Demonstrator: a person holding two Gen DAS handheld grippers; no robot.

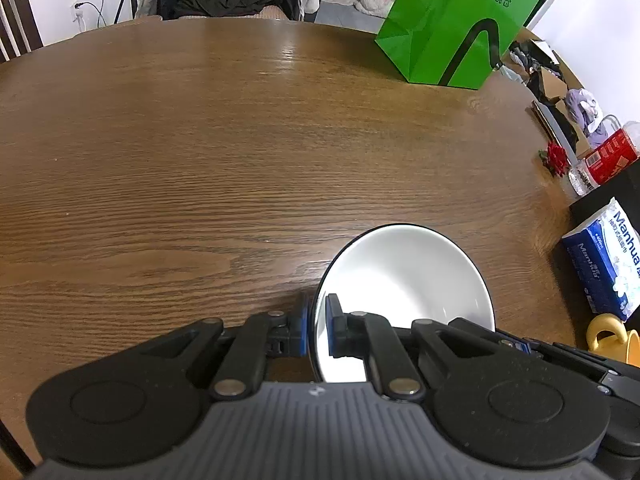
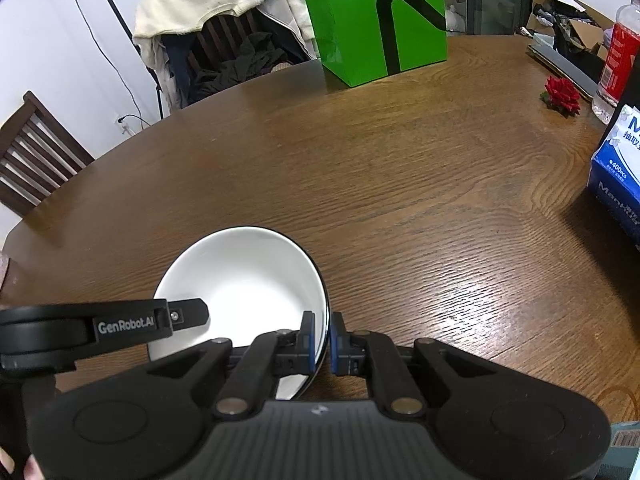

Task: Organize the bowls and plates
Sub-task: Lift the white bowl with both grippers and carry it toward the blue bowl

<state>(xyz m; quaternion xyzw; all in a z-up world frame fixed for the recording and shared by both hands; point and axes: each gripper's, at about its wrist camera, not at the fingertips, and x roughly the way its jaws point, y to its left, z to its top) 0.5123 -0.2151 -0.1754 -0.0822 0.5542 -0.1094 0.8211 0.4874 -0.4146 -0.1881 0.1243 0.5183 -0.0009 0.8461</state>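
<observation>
A white bowl with a dark rim shows in the left wrist view (image 1: pixel 404 280) and in the right wrist view (image 2: pixel 244 280), over the brown wooden table (image 1: pixel 200 152). My left gripper (image 1: pixel 318 328) is shut on the bowl's left rim, one blue pad inside and one outside. My right gripper (image 2: pixel 322 340) is shut on the bowl's right rim the same way. The left gripper's body (image 2: pixel 100 328) shows at the left of the right wrist view, across the bowl. Whether the bowl rests on the table or hangs just above it I cannot tell.
A green paper bag (image 1: pixel 456 20) stands at the table's far side. At the right edge are a blue tissue pack (image 1: pixel 604 256), a yellow mug (image 1: pixel 612 338), a red flower (image 2: pixel 562 94) and a red-labelled bottle (image 1: pixel 604 156). Chairs with clothes stand behind the table.
</observation>
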